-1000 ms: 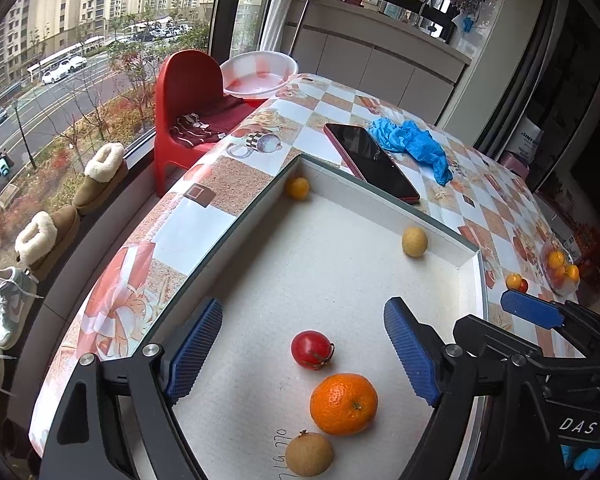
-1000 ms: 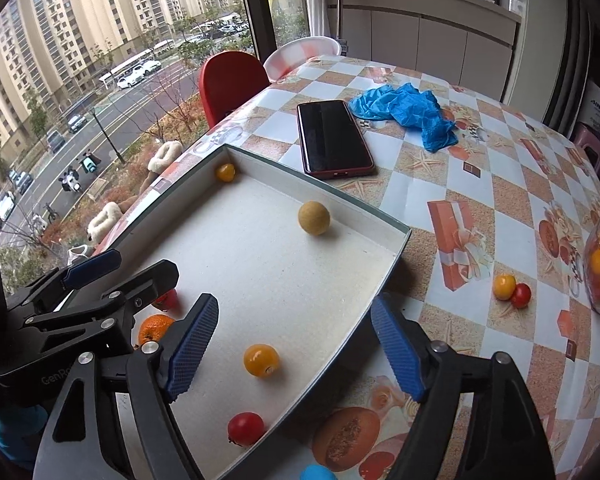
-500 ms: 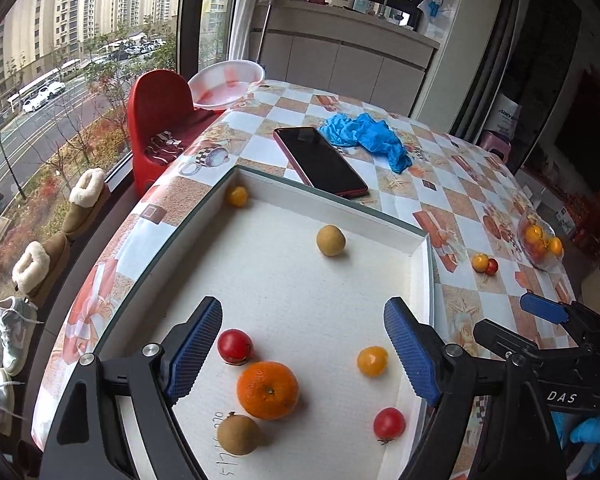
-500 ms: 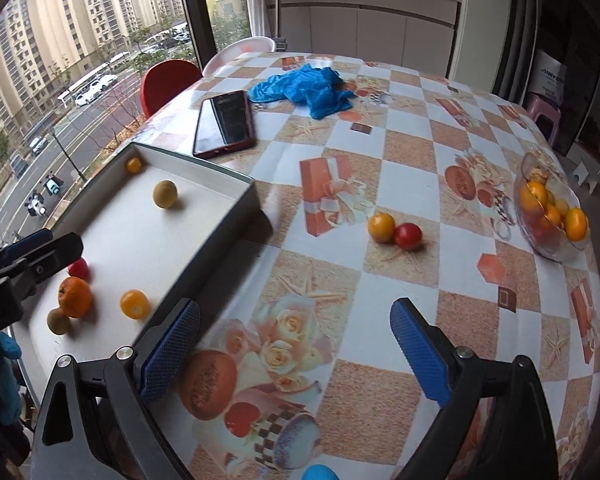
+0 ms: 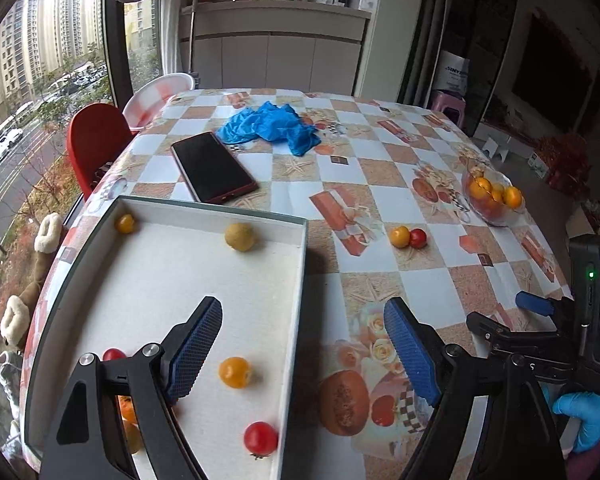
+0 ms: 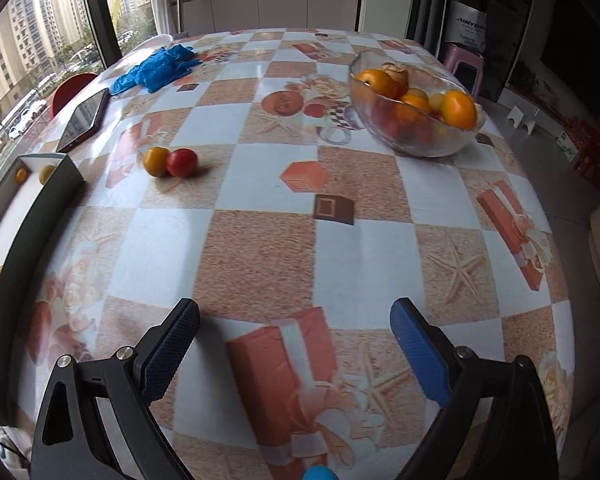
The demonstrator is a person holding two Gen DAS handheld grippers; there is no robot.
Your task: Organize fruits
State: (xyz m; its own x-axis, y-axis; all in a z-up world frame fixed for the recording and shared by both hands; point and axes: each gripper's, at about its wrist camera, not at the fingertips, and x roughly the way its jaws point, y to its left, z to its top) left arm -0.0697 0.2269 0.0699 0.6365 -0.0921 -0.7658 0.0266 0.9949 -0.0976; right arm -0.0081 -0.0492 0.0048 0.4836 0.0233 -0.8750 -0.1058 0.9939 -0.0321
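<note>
tray (image 5: pixel 300 280) fruit fills left view; right view nears bowl (image 6: pixel 416 140); both grippers gape empty.

Home dining area: patterned tablecloth (image 5: pixel 380 168), kitchen cabinets (image 5: pixel 276 60), fruit bowl (image 6: pixel 416 136), high-rise window view.

A shallow white rectangular tray (image 5: pixel 300 280) sits at the near left of the checked-oilcloth table (image 5: pixel 380 168), holding several small round fruits, among them a yellow one (image 5: pixel 235 372) and a red tomato (image 5: pixel 261 437) near its right wall. Behind the tray lies a dark flat phone (image 5: pixel 213 167), with crumpled blue gloves (image 5: pixel 269 128) just beyond it. To the tray's right, a yellow fruit (image 6: pixel 156 161) and a red tomato (image 6: pixel 182 162) touch on the cloth, and further right stands a clear glass bowl (image 6: pixel 416 140) with fruit in it
</note>
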